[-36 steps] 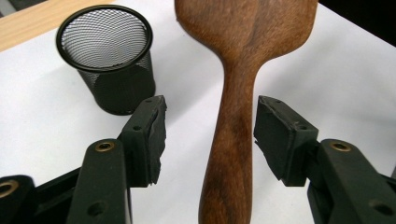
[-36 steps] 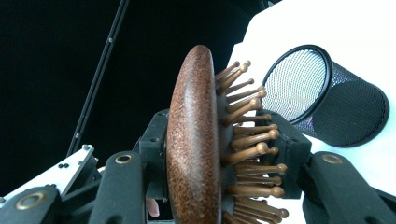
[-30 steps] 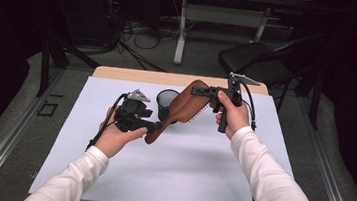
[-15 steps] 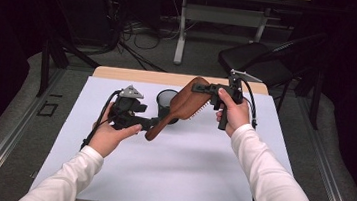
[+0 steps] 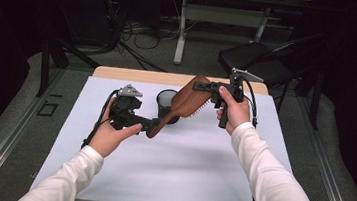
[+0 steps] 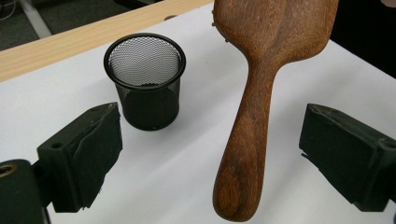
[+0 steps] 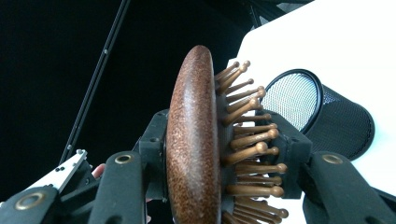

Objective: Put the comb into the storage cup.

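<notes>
Two grippers, one brown wooden paddle hairbrush (image 5: pixel 186 103): my right gripper (image 5: pixel 207 87) clamps its head above the table (image 5: pixel 158 179), while my left fingers (image 6: pixel 88 154) have just been opening off the handle; the black mesh cup (image 6: pixel 144 84) awaits.

Both forearms reach in over the table from the near edge, sleeves white. The left gripper (image 5: pixel 149 125) has just been opening, its jaws now wide and pressing on nothing. The right gripper (image 5: pixel 203 87), raised higher, is clamped, seemingly tight.
</notes>
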Demonstrator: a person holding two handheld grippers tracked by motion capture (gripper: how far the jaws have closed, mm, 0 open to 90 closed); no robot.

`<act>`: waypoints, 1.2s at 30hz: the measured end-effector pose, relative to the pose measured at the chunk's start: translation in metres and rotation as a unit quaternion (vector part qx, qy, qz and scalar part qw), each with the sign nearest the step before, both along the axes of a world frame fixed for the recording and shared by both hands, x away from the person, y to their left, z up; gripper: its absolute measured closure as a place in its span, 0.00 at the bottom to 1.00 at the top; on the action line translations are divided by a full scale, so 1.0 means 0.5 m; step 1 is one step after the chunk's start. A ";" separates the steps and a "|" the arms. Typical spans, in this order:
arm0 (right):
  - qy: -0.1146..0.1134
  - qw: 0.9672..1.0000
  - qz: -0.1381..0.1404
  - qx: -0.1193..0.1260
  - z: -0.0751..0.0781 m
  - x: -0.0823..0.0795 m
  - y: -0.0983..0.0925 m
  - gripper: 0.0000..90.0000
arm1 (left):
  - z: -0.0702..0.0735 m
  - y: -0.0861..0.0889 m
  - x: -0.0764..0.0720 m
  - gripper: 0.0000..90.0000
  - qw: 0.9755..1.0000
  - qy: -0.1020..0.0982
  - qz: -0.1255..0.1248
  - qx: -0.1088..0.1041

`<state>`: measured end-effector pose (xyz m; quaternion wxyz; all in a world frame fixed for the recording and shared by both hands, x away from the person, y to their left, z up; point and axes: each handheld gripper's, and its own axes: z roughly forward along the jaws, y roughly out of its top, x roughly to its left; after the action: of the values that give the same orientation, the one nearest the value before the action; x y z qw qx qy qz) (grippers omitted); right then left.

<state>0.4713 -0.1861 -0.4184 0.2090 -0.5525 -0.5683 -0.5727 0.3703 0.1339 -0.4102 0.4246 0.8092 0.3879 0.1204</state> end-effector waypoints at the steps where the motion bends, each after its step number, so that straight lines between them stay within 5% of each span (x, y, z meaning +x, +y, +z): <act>1: 0.000 1.000 0.001 -0.001 0.001 0.000 -0.001 0.55 | 0.000 0.000 0.000 0.07 1.000 0.002 0.001 -0.004; 17: -0.007 1.000 -0.007 -0.004 0.013 0.003 0.000 0.55 | 0.003 0.008 0.003 0.00 0.999 0.014 0.016 -0.024; 36: -0.010 0.999 -0.031 -0.008 0.021 0.011 -0.014 0.55 | 0.006 0.021 -0.003 0.00 1.000 -0.009 0.018 -0.017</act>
<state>0.4767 -0.1933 -0.4081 0.1805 -0.5661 -0.5576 -0.5797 0.3688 0.1444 -0.4074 0.4399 0.7935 0.4005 0.1284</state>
